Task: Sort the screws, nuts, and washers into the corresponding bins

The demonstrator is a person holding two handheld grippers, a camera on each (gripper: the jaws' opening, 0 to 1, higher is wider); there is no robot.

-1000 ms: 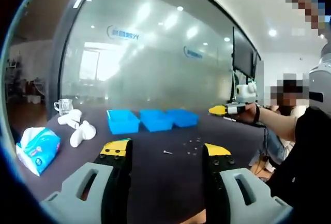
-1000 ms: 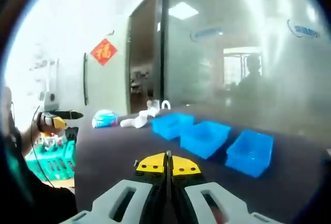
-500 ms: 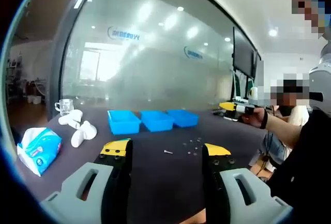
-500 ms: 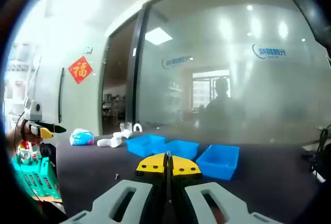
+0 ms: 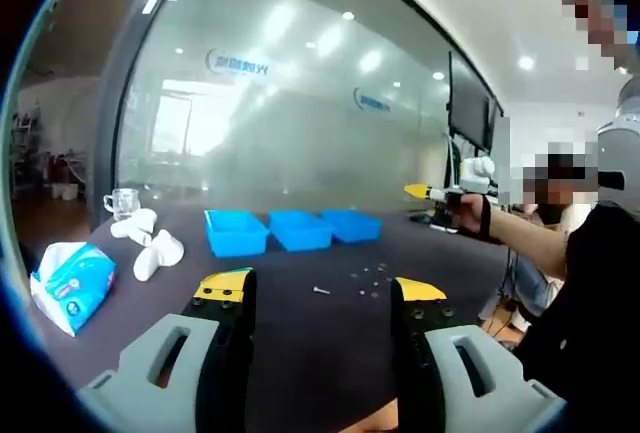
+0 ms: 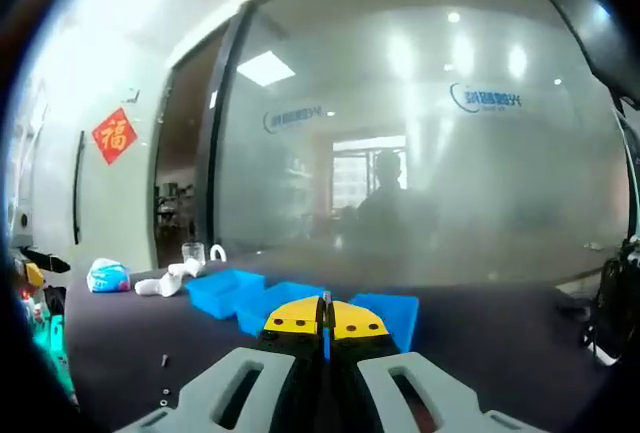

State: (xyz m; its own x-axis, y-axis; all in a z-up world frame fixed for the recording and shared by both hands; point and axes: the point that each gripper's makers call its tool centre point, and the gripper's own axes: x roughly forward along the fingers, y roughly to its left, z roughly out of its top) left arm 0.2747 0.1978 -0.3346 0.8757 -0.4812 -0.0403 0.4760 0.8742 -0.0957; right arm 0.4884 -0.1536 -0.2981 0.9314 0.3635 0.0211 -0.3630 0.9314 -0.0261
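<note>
Left gripper view: the left claw (image 5: 318,291) is wide open, empty; a screw (image 5: 321,291) lies on the tabletop (image 5: 300,353) ahead between its jaws, before the blue bins (image 5: 292,230). The right claw (image 6: 325,315) is closed, empty, farther off.

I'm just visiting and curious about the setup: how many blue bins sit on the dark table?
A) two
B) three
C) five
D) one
B: the left gripper view shows three blue bins in a row on the dark table, beyond the scattered small hardware.
</note>
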